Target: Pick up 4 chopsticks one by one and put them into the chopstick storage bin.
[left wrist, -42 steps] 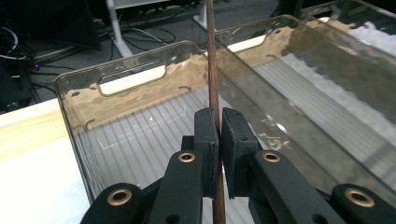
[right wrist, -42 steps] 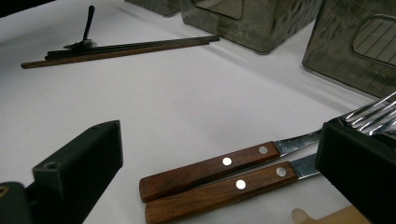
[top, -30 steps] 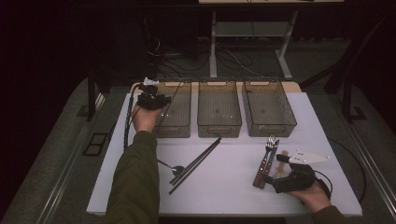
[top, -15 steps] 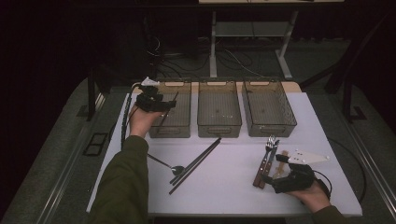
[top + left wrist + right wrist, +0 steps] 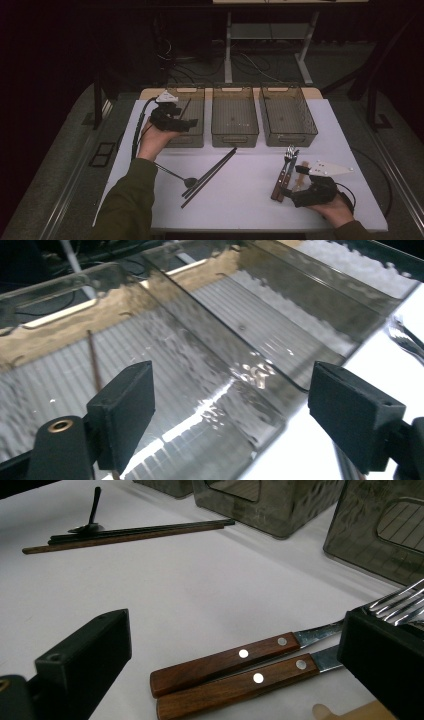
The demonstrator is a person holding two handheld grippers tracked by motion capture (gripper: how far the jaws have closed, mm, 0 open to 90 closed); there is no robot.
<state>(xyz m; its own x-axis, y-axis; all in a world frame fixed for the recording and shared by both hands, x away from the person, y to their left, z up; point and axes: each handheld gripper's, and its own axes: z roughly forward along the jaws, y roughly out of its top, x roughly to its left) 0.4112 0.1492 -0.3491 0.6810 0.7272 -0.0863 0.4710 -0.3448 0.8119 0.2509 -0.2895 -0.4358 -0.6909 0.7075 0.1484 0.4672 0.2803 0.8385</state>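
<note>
My left gripper [image 5: 186, 121] is held over the near part of the left clear bin [image 5: 196, 138]. Its jaws have just been opening and stand open with nothing between them [image 5: 240, 415]. A brown chopstick [image 5: 93, 362] lies inside that bin. My right gripper [image 5: 299, 179] rests on the table at the near right, open. The wooden handles of two forks [image 5: 235, 670] lie on the table between its jaws, untouched by the pads. The forks [image 5: 284, 172] point toward the right bin.
The middle bin [image 5: 234, 136] and the right bin [image 5: 289, 139] stand in a row with the left one at the back of the white table [image 5: 250, 200]. Several dark chopsticks [image 5: 212, 172] and a small black ladle [image 5: 186, 181] lie mid-table.
The left gripper has shifted a little nearer and rightward over the left bin, and its forearm has swung left. The right gripper and forks are unmoved.
</note>
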